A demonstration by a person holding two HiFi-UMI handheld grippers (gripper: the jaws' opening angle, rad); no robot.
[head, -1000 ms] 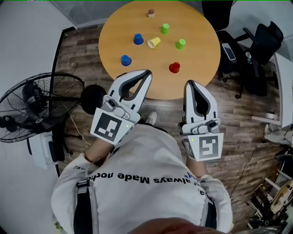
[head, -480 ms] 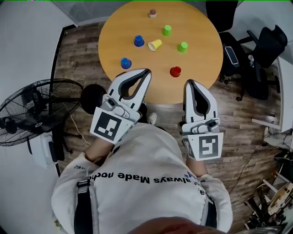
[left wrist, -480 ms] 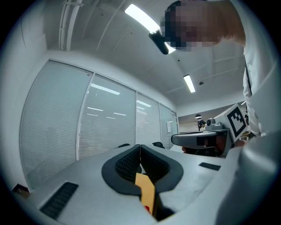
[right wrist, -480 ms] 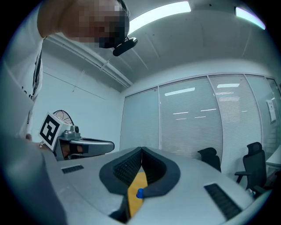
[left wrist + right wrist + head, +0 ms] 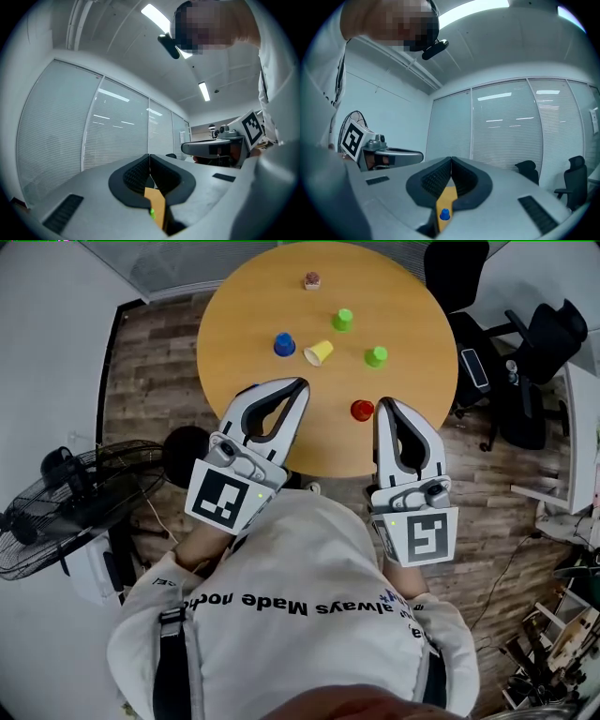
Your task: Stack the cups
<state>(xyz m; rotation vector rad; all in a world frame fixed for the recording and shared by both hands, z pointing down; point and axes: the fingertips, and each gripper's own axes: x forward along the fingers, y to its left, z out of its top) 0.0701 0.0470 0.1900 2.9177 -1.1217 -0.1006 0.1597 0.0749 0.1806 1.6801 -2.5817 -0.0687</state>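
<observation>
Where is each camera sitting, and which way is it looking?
Head view: on the person's head, looking steeply down at the round table; shows left gripper, right gripper, white shirt.
Left gripper view: on that gripper, looking level along its shut fingers toward a green cup; shirt at right.
Right gripper view: likewise, along shut fingers toward a blue cup; shirt at left.
Shared: each gripper view catches the other gripper.

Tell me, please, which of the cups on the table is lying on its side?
The yellow cup, just right of the blue cup: it alone lies tipped over, while the others stand on end.
</observation>
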